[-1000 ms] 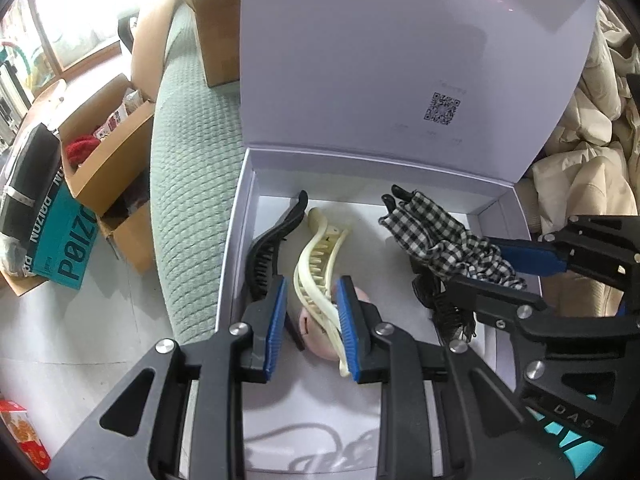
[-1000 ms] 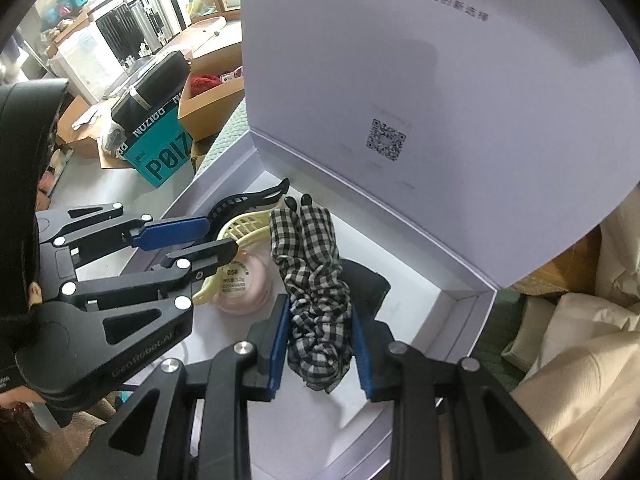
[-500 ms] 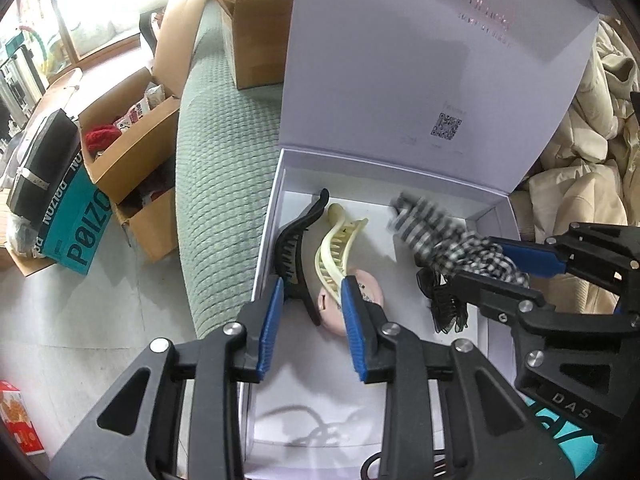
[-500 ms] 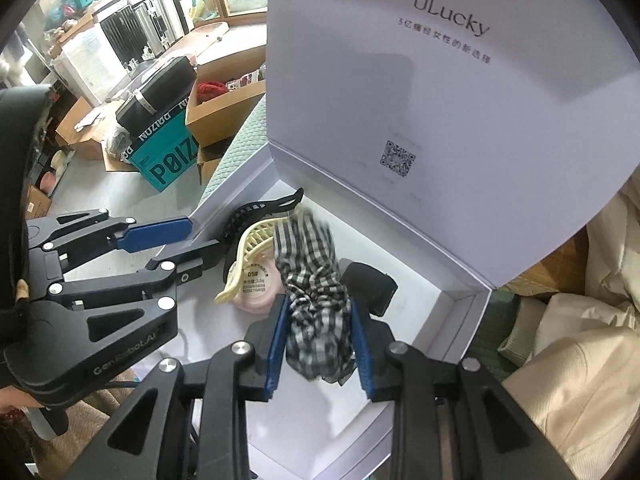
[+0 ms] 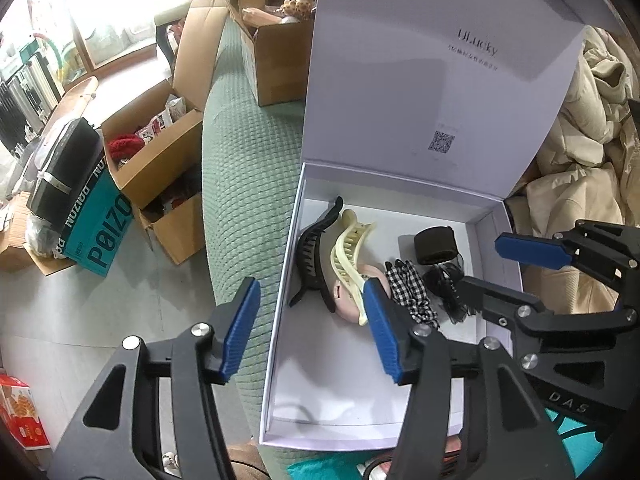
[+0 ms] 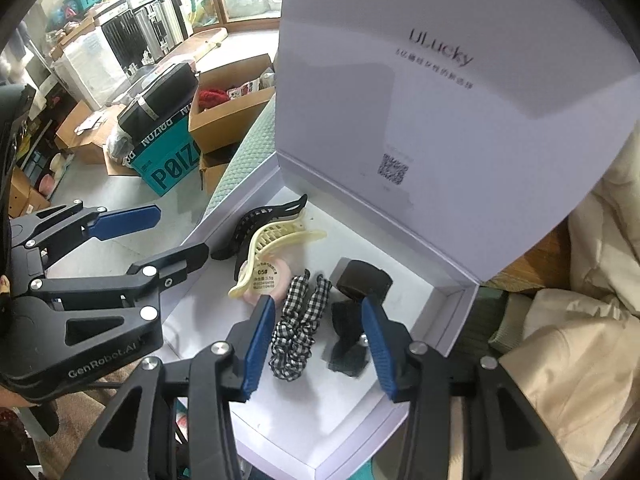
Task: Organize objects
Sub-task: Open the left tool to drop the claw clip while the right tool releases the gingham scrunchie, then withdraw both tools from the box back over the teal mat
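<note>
Two hand-held grippers hover over a white gift box [image 5: 472, 212] with its lid standing up, both with fingers spread wide and nothing between them. The left gripper [image 5: 312, 328] hangs over the box's left wall, near a black claw clip [image 5: 312, 252] and a cream claw clip [image 5: 348, 248] that lies partly across a round pink compact [image 6: 272, 278]. The right gripper [image 6: 316, 344] sits above a black-and-white checked scrunchie [image 6: 300, 328], which rests on the box floor just beside the compact. To the scrunchie's right lie a dark hair band [image 6: 364, 280] and a piece of black lace-like fabric [image 6: 346, 336]; what exactly that piece is cannot be made out.

All of these hair accessories lie inside the box, so the placing step looks finished for the scrunchie and the cream clip, with both tools released and clear of the contents. Much of the box's near floor is bare.

Next, judging by the task, comes either fetching another loose item from outside the box or closing the lid. Either move calls for lifting the grippers up and away without snagging the soft scrunchie or knocking the cream clip off the compact. No further loose item is plainly visible in either view.
</note>
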Action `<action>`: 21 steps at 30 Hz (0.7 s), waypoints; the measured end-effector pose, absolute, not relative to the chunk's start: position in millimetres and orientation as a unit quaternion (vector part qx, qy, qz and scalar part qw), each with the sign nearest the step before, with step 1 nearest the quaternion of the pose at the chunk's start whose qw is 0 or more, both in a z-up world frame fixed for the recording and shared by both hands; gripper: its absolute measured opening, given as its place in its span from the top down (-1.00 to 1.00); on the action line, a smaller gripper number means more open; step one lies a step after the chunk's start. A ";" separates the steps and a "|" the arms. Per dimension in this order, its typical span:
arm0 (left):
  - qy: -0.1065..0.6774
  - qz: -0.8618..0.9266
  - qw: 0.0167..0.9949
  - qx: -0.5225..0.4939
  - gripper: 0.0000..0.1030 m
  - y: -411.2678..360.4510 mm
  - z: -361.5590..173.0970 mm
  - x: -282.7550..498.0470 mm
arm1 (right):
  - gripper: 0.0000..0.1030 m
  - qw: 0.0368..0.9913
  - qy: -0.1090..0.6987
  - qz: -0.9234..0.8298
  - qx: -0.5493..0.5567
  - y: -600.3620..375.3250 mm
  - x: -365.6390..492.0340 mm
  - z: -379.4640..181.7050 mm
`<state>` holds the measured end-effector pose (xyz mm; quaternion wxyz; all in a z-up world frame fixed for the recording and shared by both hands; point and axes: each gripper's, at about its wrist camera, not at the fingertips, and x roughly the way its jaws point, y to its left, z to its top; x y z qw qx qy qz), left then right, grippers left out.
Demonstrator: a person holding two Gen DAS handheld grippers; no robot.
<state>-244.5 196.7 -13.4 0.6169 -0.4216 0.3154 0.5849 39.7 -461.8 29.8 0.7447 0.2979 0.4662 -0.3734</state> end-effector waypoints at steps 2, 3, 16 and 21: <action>0.314 0.586 0.619 -0.419 -0.07 194.5 -8.6 -244.3 | 0.09 0.745 0.464 -0.378 0.296 -460.6 37.5 34.1; 0.313 0.586 0.620 -0.418 -0.09 193.5 -6.6 -244.0 | 0.06 0.745 0.462 -0.381 0.295 -460.1 35.7 37.9; 0.311 0.590 0.633 -0.394 -0.27 176.7 30.3 -230.7 | -0.22 0.746 0.435 -0.421 0.278 -446.1 13.4 83.5; 0.307 0.595 0.636 -0.383 -0.32 167.4 46.8 -226.8 | -0.22 0.741 0.431 -0.432 0.282 -436.4 0.0 101.7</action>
